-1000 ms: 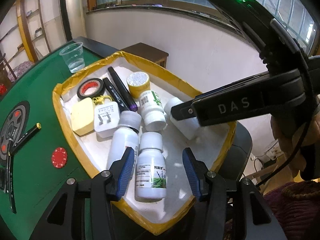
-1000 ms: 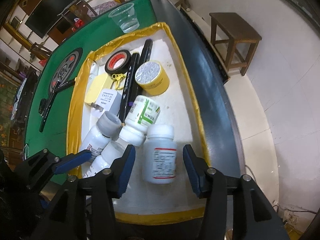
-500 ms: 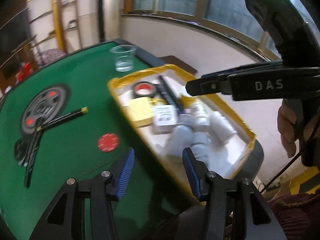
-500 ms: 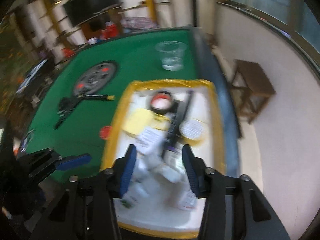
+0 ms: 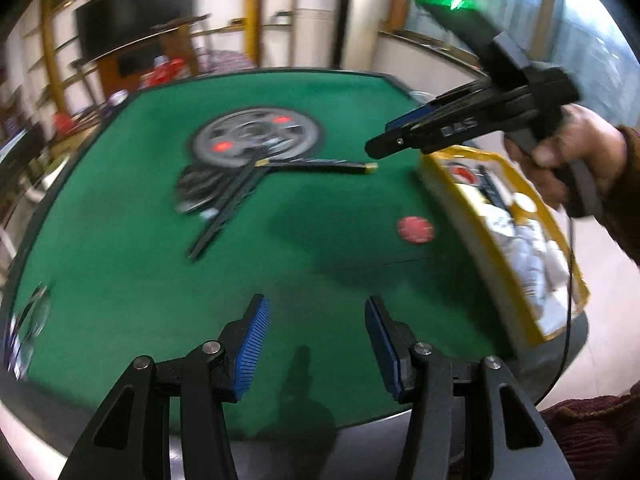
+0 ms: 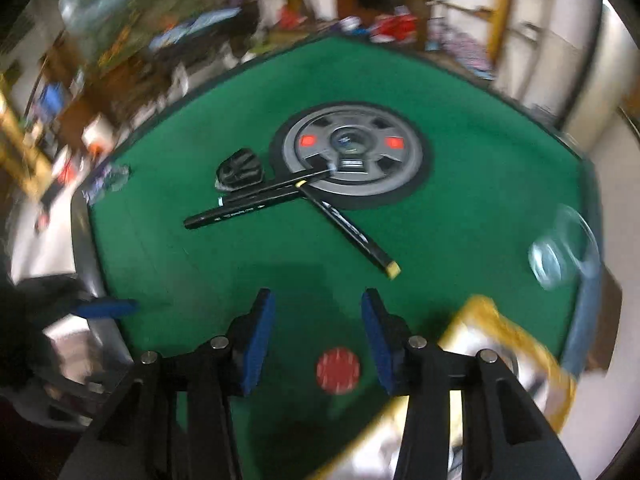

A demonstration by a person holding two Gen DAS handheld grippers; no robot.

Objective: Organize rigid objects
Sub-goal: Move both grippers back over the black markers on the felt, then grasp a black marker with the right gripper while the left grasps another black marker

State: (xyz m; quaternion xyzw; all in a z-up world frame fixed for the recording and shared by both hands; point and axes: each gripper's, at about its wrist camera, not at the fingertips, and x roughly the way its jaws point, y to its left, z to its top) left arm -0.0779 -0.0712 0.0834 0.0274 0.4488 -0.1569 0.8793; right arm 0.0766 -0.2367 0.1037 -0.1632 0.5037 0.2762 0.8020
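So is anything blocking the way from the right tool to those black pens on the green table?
Nothing visible does. The right tool is open and empty above bare green felt, and the pens lie ahead beside the grey disc. The red chip sits underneath the tool, not in the path.

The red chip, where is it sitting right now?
The red chip lies flat on the green table, just left of the yellow-edged tray. In the right wrist view it shows low between the open fingers of the right hand-held gripper.

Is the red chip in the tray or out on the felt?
Out: the red chip lies on green felt, beside the yellow-rimmed tray.
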